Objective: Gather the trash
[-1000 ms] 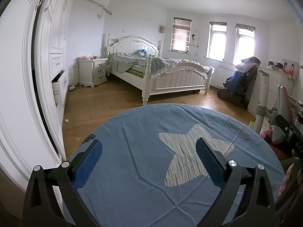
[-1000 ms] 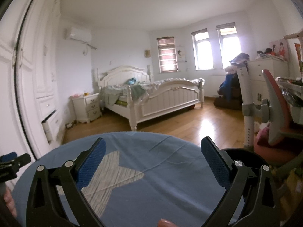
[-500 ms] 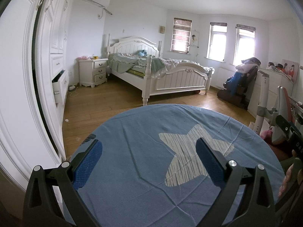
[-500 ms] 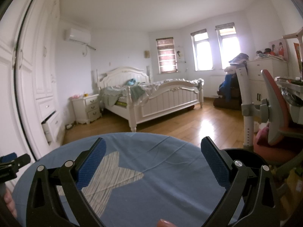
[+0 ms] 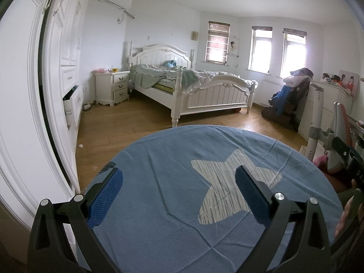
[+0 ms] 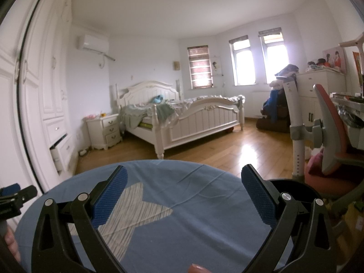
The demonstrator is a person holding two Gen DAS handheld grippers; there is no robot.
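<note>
My left gripper (image 5: 179, 188) is open and empty over a round table with a blue cloth (image 5: 173, 159) that bears a pale star (image 5: 227, 182). My right gripper (image 6: 184, 188) is open and empty over the same blue cloth (image 6: 193, 216). A black round bin (image 6: 291, 188) stands just right of the table in the right wrist view. A small white scrap (image 5: 80, 146) lies on the wooden floor near the wardrobe. No trash shows on the cloth.
A white wardrobe (image 5: 34, 91) with an open drawer (image 5: 69, 109) stands at the left. A white bed (image 5: 193, 91) and a nightstand (image 5: 112, 87) stand at the back. A red chair (image 6: 329, 132) and a desk (image 6: 350, 113) stand at the right.
Both views have shifted only slightly. Both grippers stay open over the table.
</note>
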